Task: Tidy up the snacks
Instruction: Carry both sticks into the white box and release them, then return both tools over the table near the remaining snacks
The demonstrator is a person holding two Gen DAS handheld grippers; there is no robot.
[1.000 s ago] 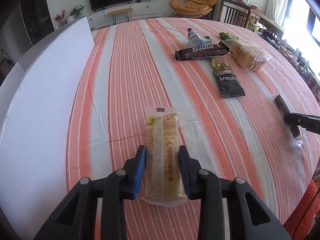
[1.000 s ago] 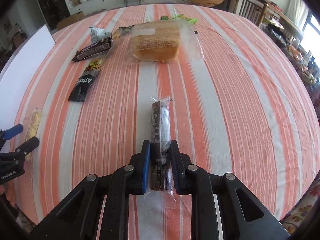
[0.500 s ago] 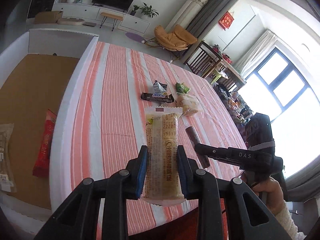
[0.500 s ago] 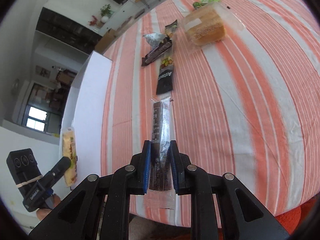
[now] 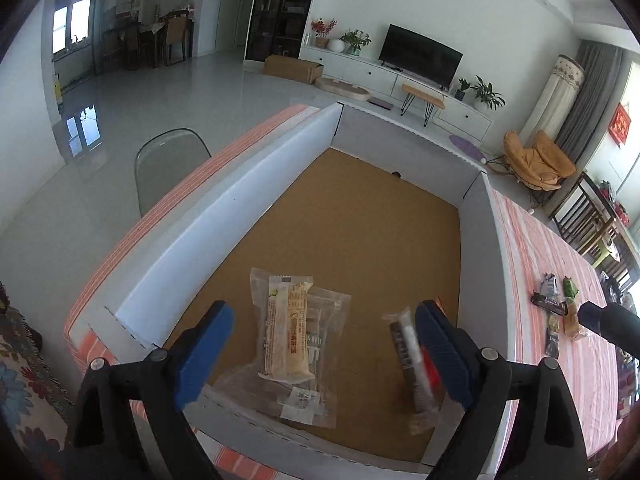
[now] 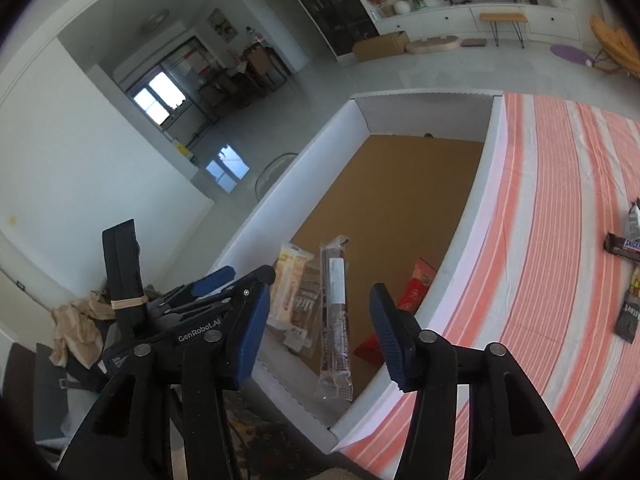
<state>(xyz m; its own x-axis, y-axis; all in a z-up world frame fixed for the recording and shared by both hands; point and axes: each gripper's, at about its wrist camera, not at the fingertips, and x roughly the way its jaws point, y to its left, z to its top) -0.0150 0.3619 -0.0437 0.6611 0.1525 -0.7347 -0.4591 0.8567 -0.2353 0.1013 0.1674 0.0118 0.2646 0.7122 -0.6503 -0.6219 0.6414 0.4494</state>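
Both tongs just opened over the box: my left tongs wide, yellow bar lengthwise between them, unpinched; right tongs wide, dark bar lengthwise, loose. Remaining snacks far right on counter, right tongs nearer.

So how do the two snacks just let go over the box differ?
The yellow snack bar is pale, broad and lies over a clear packet; the dark snack stick is brown, slim and blurred, still dropping. The left gripper opened wider than the right gripper. Both are clear-wrapped, free of the pads, over the box.

box: left of table | wafer pack: in box, left of chocolate stick | snacks: on table
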